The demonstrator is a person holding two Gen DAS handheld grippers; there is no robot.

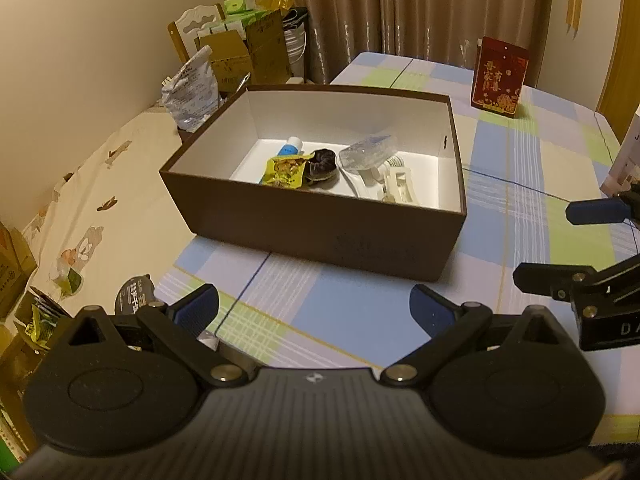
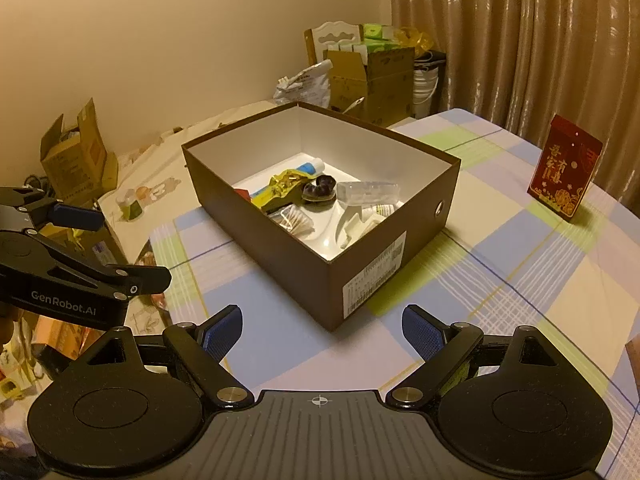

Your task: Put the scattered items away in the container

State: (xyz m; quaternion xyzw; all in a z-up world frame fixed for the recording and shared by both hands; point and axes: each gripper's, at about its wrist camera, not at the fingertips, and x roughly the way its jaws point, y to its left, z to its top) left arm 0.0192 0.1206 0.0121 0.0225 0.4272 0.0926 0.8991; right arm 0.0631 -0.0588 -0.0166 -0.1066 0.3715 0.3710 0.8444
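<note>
Both tools sit nearest me, left tool [image 1: 314, 312] and right tool [image 2: 322, 330], jaws spread wide with nothing between them. Beyond, on the checked bench [image 2: 520, 280], stands the brown cardboard box [image 2: 372, 264], light but stiff; I'd grip its rim. Inside lie a yellow snack packet [image 1: 284, 172], crinkly and slippery, a clear plastic case [image 2: 368, 192] and a small tube [image 1: 291, 147]. Well apart, the red packet [image 2: 564, 174] stands upright, unobstructed.

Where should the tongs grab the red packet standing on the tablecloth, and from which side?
Grip the red packet by its top edge, coming down from above with the right tongs, now open and empty. It stands upright, slightly tilted, apart from the brown box, so the thin top edge is free on both faces. Pinching across front and back probably suits the flat shape; a side approach risks toppling it.
</note>
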